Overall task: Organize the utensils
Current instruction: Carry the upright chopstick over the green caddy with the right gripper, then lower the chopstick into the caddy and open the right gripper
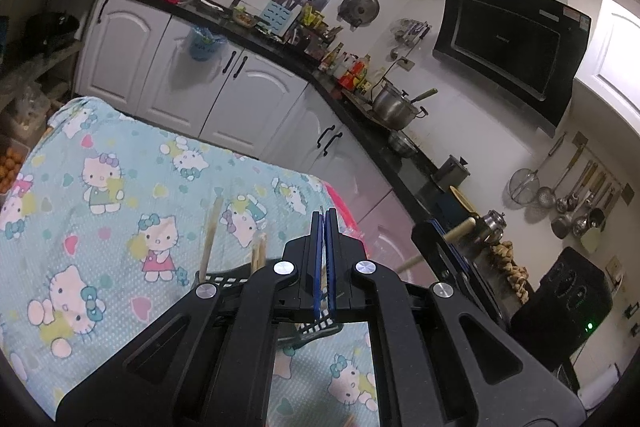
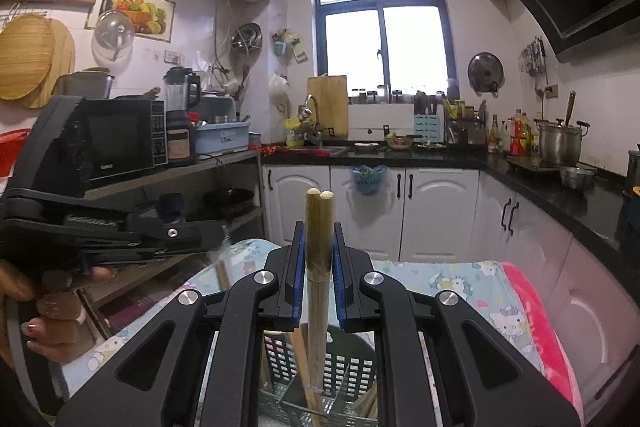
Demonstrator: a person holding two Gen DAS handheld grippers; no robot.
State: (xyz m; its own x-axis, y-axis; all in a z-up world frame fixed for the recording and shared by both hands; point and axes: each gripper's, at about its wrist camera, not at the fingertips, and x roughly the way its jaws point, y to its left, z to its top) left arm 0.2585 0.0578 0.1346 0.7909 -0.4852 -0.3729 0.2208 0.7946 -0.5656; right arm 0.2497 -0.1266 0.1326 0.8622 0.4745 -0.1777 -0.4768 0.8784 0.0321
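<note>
Right tongs [image 2: 320,259] near level, clamped on chopsticks [image 2: 319,227] above black basket [image 2: 348,375]; left tongs [image 1: 325,223] pinched closed, empty, tipped slightly down.

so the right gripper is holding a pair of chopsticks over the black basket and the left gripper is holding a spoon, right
Not quite: the left gripper holds nothing; the left wrist view shows its jaws shut on themselves with no spoon. The rest stands: the right gripper is clamped on a pair of chopsticks over the black basket, as the right wrist view shows.
</note>
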